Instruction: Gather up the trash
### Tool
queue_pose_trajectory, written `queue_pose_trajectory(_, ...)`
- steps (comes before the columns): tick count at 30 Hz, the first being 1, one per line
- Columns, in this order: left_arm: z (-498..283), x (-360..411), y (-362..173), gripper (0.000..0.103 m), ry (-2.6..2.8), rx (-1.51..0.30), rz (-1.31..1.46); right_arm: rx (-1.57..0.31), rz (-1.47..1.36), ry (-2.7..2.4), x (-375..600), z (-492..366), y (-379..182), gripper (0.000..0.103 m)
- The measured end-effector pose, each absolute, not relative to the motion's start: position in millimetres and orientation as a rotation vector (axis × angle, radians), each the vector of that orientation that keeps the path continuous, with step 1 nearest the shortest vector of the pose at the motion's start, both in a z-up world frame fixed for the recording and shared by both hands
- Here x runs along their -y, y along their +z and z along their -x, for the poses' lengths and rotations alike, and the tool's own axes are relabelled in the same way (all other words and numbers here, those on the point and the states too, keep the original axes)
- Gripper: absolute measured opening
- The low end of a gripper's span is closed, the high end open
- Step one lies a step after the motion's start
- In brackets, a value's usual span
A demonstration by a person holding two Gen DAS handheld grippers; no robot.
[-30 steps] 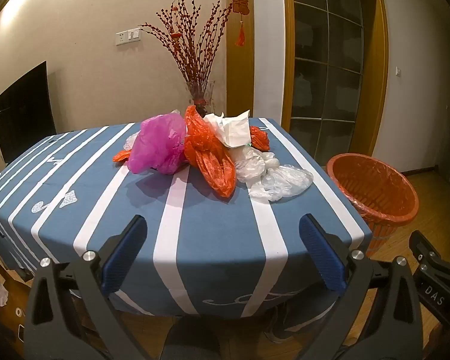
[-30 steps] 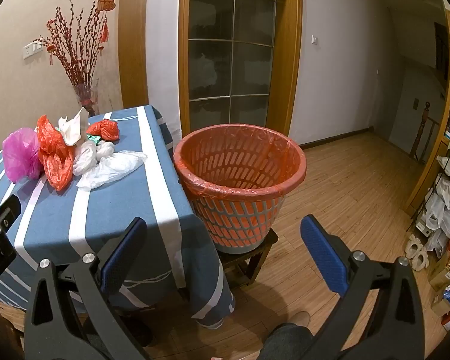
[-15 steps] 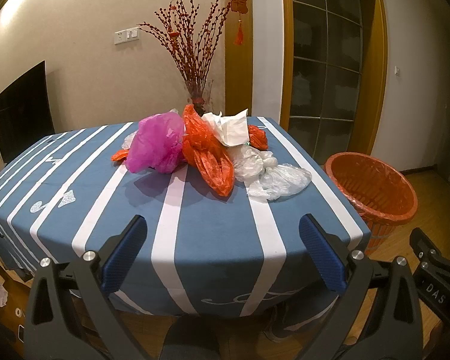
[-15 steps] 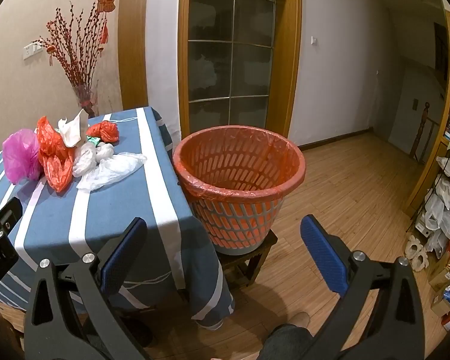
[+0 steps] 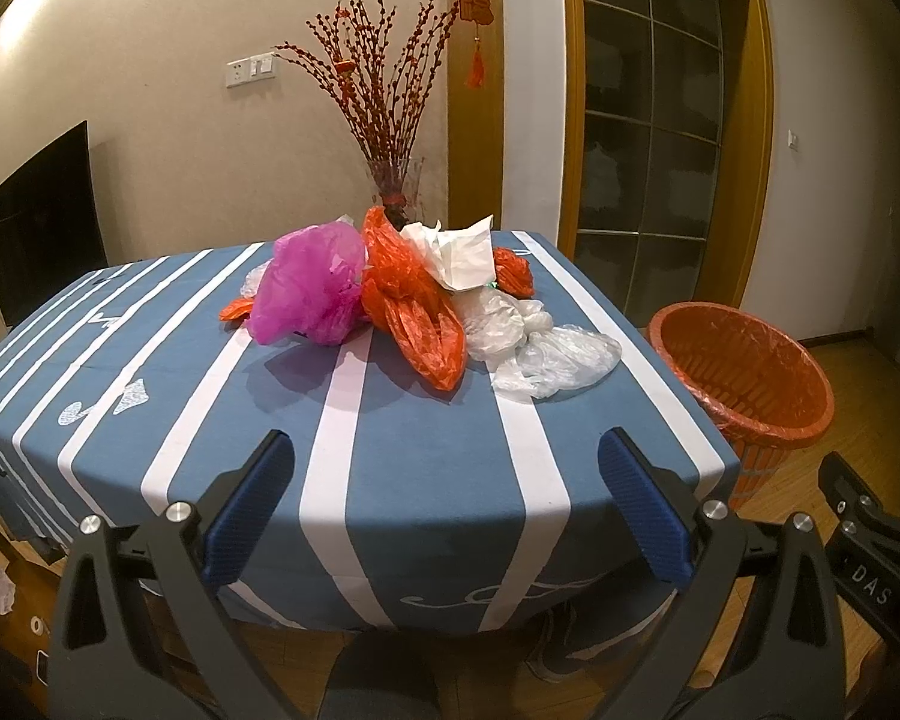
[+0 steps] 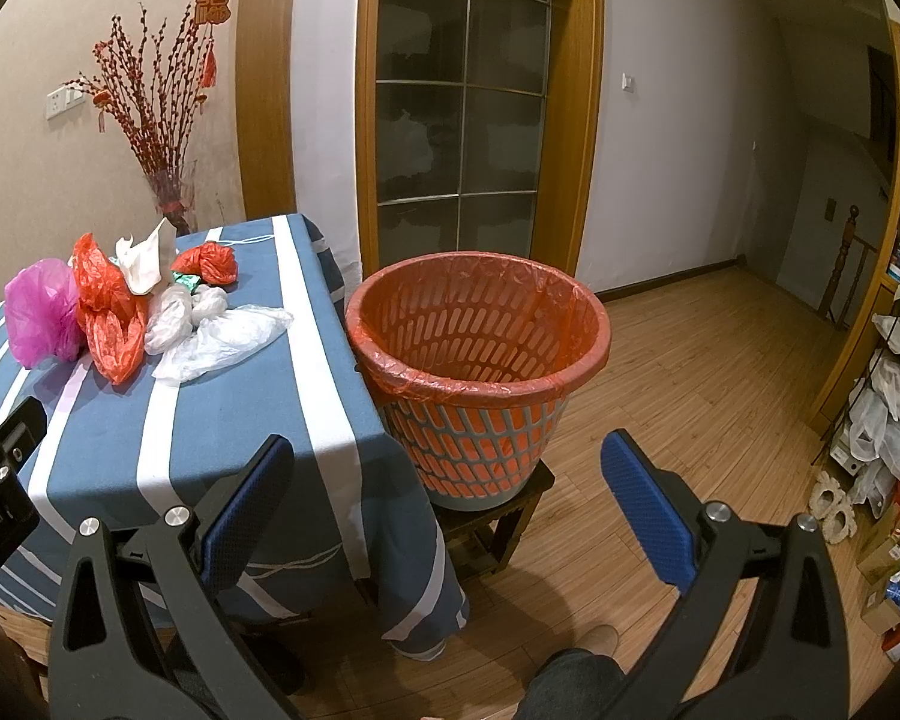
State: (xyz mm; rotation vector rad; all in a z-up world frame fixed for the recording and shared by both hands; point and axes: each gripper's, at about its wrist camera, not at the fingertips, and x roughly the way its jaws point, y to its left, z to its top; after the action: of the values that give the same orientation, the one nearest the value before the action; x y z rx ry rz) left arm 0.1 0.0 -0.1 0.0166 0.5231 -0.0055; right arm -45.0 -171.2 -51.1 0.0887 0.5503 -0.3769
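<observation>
Nothing collected yet: left gripper (image 5: 447,504) and right gripper (image 6: 447,501) both hung spread, empty. Crumpled plastic bags (image 5: 414,294) sat mid-table; next, reach in, then carry to the orange wastebasket (image 6: 480,360).

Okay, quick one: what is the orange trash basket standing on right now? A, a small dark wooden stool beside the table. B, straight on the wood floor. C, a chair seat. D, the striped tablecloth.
A: in the right wrist view the orange trash basket stands on a small dark wooden stool beside the table, raised above the wood floor.
</observation>
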Motion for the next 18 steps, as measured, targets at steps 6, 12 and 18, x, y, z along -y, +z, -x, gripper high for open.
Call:
queue_pose_trajectory(6, 0.3, 0.1, -0.1, 0.099, -0.005, -0.524, -0.017, -0.549, -0.088, -0.377, 171.2, 44.7, -51.4, 0.101)
queue_pose_trajectory(12, 0.1, 0.1, -0.1, 0.099, -0.005, -0.525, -0.017, -0.55, -0.088, -0.377, 171.1, 44.4, -52.0, 0.101)
queue_pose_trajectory(18, 0.0, 0.0, -0.1, 0.099, -0.005, -0.526, -0.017, -0.55, -0.088, -0.377, 171.1, 44.2, -52.4, 0.101)
